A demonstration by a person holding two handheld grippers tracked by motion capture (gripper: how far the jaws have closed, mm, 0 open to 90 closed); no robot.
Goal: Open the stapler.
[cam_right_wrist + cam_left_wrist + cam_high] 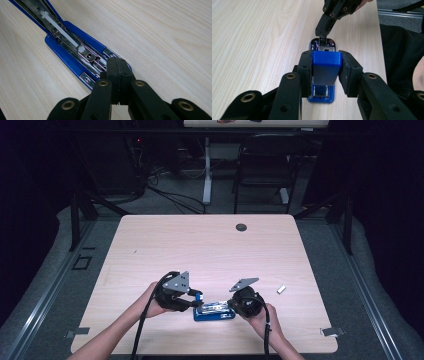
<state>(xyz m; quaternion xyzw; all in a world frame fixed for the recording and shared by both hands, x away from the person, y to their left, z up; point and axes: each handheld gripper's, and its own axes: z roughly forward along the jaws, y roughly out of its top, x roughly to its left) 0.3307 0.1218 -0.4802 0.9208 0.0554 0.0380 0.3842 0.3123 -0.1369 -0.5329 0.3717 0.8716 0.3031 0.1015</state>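
A blue stapler (214,311) lies on the worktop (210,250) near its near edge, roughly midway between left and right. Its long axis runs left to right across the worktop. The stapler is opened: the base rests flat, and the blue top cover (326,67) is swung upward at the left end.

The left claw (198,298) is clamped on the raised cover; in the left gripper view both pads press against the cover's two sides, with the base (321,97) visible on the wood below. The metal staple channel (72,42) is exposed along the base and runs the stapler's length.

The right claw (231,304) sits at the stapler's right end. In the right gripper view its jaws stand together, pad against pad, with the tips resting on or just above the metal channel end; whether a thin part is pinched between them cannot be told. The left gripper view shows this same claw (322,33) coming down onto the far end of the stapler.

A small white object (281,289) lies on the worktop to the right of the right claw, apart from the stapler. A dark round grommet (241,227) sits near the far edge.
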